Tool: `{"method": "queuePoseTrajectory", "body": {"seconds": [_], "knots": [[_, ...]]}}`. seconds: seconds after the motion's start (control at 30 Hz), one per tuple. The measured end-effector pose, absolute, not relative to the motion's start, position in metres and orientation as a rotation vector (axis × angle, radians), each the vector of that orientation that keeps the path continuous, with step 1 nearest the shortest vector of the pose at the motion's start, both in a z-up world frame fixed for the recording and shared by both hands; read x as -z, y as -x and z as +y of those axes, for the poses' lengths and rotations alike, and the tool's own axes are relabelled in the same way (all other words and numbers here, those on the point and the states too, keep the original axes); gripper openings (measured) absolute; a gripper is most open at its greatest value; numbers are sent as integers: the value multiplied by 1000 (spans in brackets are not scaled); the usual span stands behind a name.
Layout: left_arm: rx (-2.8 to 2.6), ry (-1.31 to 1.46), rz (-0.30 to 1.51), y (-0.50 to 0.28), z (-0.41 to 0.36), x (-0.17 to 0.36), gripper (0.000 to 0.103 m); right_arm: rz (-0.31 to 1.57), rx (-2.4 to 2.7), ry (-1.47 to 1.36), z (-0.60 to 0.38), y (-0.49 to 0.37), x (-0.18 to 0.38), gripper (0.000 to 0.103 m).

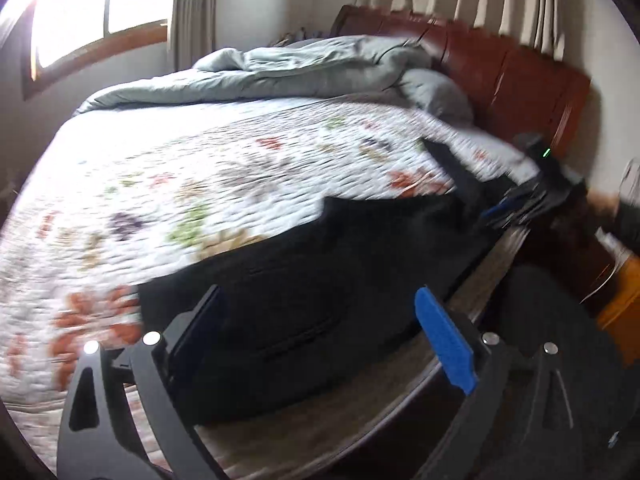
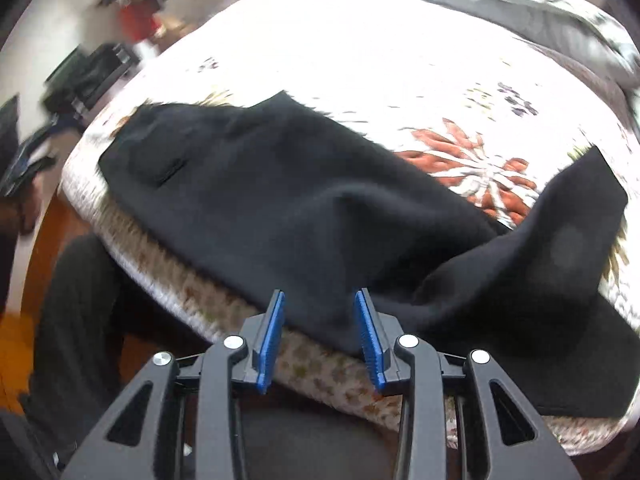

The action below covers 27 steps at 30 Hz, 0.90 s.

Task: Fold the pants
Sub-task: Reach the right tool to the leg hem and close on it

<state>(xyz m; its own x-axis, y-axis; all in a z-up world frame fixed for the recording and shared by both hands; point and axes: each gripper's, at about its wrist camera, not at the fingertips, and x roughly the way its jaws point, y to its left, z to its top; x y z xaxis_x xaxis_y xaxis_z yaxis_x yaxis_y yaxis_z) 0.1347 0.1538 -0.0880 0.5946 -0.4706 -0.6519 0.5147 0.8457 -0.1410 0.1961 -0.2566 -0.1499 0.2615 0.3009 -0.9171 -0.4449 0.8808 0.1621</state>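
Note:
Black pants (image 1: 304, 280) lie along the near edge of a bed with a white floral quilt (image 1: 208, 168). My left gripper (image 1: 320, 312) is open wide, its fingers astride the pants' near end just above the cloth. The right gripper shows far right in this view (image 1: 516, 204), at the pants' other end. In the right wrist view the pants (image 2: 300, 208) stretch across the quilt (image 2: 380, 64), one leg bent up to the right. My right gripper (image 2: 320, 300) is open, its blue pads either side of the pants' near edge, not gripping.
A grey duvet (image 1: 320, 68) is bunched at the far side of the bed beside a red-brown wooden headboard (image 1: 520, 76). A window (image 1: 92, 4) and curtains stand behind. The person's dark-trousered legs (image 2: 76, 320) stand at the bed edge over a wooden floor.

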Motion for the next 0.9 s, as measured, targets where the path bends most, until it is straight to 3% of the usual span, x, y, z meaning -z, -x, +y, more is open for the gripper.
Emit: {"method": "queuePoseTrajectory", "body": {"seconds": [0.23, 0.4, 0.47, 0.53, 0.73, 0.9], "knots": [[561, -135, 806, -163, 19, 150, 95, 1278, -486, 230, -258, -184, 190, 37], [535, -288, 824, -154, -20, 180, 95, 1200, -468, 115, -296, -204, 145, 38], [518, -327, 819, -151, -32, 188, 95, 1153, -359, 90, -326, -236, 121, 46], [505, -339, 822, -148, -35, 195, 95, 1130, -140, 83, -365, -286, 103, 63], [463, -367, 835, -151, -48, 216, 95, 1236, 176, -52, -431, -453, 120, 63], [487, -279, 867, -160, -40, 224, 96, 1377, 369, -15, -444, -504, 172, 63]]}}
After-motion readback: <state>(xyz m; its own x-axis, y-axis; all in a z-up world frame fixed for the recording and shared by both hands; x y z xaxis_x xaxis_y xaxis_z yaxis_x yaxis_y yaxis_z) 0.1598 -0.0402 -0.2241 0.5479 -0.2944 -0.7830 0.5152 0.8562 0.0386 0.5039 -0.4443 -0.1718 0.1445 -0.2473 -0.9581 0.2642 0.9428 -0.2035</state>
